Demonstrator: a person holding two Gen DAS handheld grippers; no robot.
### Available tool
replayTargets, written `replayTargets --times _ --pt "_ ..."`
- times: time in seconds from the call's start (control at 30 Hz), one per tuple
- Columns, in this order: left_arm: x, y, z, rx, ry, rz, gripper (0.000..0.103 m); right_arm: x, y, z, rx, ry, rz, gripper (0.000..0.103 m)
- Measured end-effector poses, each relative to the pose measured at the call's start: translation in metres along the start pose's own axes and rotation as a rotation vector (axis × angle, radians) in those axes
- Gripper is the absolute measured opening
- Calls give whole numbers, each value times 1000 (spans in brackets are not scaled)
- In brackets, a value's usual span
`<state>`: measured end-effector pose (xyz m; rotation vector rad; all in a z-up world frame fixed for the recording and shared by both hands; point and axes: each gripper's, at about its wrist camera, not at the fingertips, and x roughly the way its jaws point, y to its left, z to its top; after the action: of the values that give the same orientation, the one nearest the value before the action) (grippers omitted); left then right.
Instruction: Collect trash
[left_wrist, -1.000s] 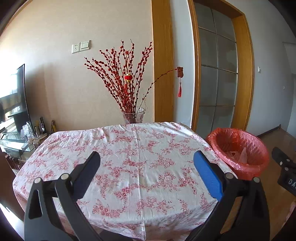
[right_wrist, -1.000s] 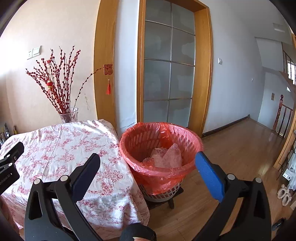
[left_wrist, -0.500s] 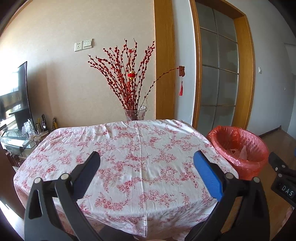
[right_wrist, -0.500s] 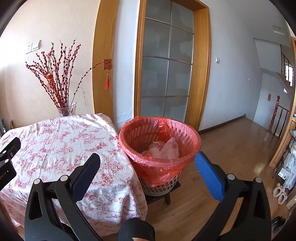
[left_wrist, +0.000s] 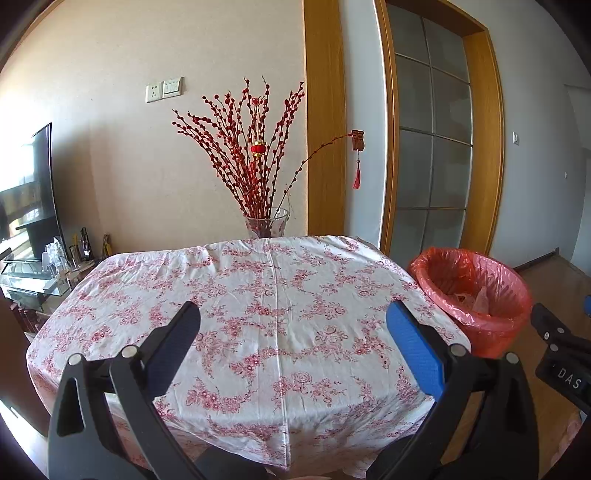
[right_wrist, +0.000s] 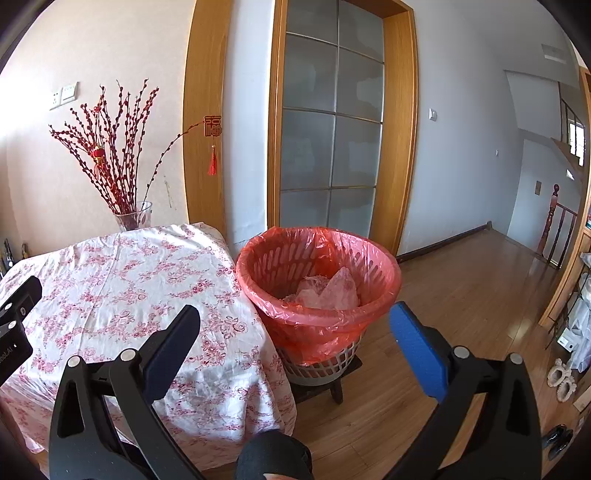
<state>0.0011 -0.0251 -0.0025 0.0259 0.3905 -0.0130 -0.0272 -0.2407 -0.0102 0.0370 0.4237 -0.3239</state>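
Left gripper (left_wrist: 291, 321) hangs above the floral tablecloth (left_wrist: 258, 295), jaws spread wide, holding nothing. Right gripper (right_wrist: 295, 325) likewise gapes empty. Crumpled trash (right_wrist: 327, 290) lies inside the red-lined wastebasket (right_wrist: 314, 328), just beside the table.

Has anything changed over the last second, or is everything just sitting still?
Only the viewpoints shifted: both cameras drew back and rose a little. Nothing was grasped or released. The left gripper and right gripper stay open and hold nothing. The bin with its crumpled trash, the table and the vase stayed put.
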Motion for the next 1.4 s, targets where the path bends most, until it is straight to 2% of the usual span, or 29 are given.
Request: replayTargets --times 1.4 --pt "0 3 2 -29 5 2 99 -1 1 2 -4 1 5 101"
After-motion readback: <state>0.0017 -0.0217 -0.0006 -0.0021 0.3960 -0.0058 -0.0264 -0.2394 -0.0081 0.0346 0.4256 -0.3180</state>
